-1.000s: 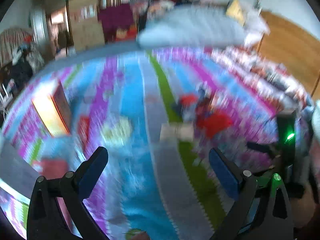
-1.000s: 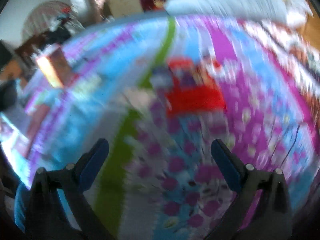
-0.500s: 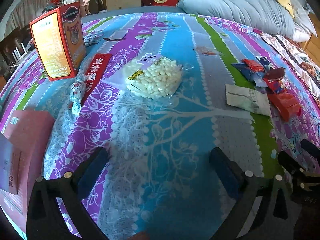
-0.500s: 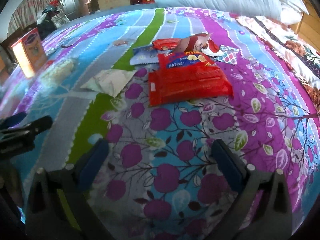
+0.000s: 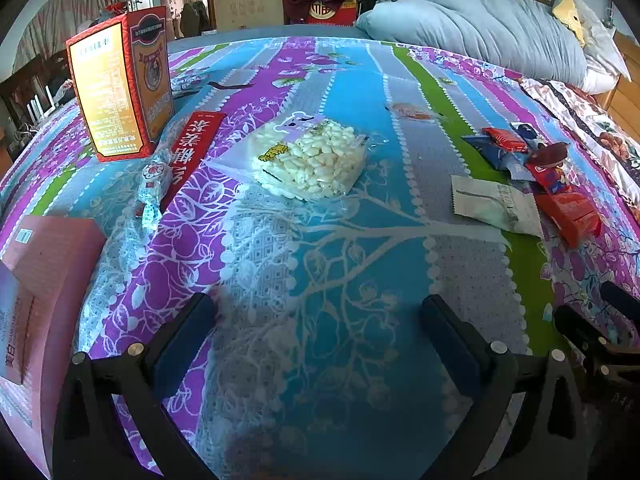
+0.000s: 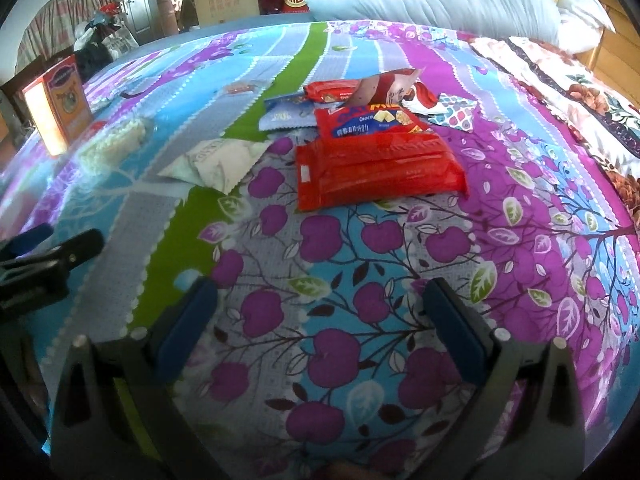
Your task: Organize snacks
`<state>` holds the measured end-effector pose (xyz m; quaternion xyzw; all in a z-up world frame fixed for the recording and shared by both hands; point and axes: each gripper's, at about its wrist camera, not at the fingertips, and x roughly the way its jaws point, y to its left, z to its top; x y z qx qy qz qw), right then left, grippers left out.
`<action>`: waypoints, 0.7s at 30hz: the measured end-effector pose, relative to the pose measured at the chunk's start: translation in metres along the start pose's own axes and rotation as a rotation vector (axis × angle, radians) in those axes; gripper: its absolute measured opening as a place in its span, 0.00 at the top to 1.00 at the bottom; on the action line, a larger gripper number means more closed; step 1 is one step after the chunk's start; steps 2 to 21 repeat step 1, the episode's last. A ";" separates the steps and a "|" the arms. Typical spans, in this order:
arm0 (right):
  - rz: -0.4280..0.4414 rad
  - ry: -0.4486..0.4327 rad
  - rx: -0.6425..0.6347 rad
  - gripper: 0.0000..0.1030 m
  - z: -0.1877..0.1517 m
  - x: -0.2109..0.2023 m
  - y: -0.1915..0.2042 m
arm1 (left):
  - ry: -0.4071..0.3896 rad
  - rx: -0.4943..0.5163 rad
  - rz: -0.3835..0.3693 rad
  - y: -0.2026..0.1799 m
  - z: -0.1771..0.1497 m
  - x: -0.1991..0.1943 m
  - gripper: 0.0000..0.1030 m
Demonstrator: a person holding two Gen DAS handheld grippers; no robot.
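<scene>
Snacks lie scattered on a bed's striped purple, blue and green floral bedspread (image 5: 328, 264). Both the left gripper (image 5: 316, 320) and the right gripper (image 6: 320, 304) hover low over it with jaws spread wide, holding nothing. Ahead of the left one, a clear plastic bag of white puffed pieces (image 5: 310, 158) lies flat beside a long flat red packet (image 5: 194, 148) whose long axis runs away from the camera, and an upright red and yellow cardboard box (image 5: 120, 84). Ahead of the right gripper, a big red plastic snack pack (image 6: 376, 168) lies with its long axis left to right, smaller wrappers piled behind it, a pale sachet (image 6: 216, 164) just to its left.
</scene>
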<state>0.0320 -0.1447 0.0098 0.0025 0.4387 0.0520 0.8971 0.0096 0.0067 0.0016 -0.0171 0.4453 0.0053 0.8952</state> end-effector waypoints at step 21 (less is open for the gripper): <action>-0.002 -0.001 -0.001 0.00 0.000 0.000 0.000 | -0.001 -0.001 -0.001 0.000 0.001 0.001 0.00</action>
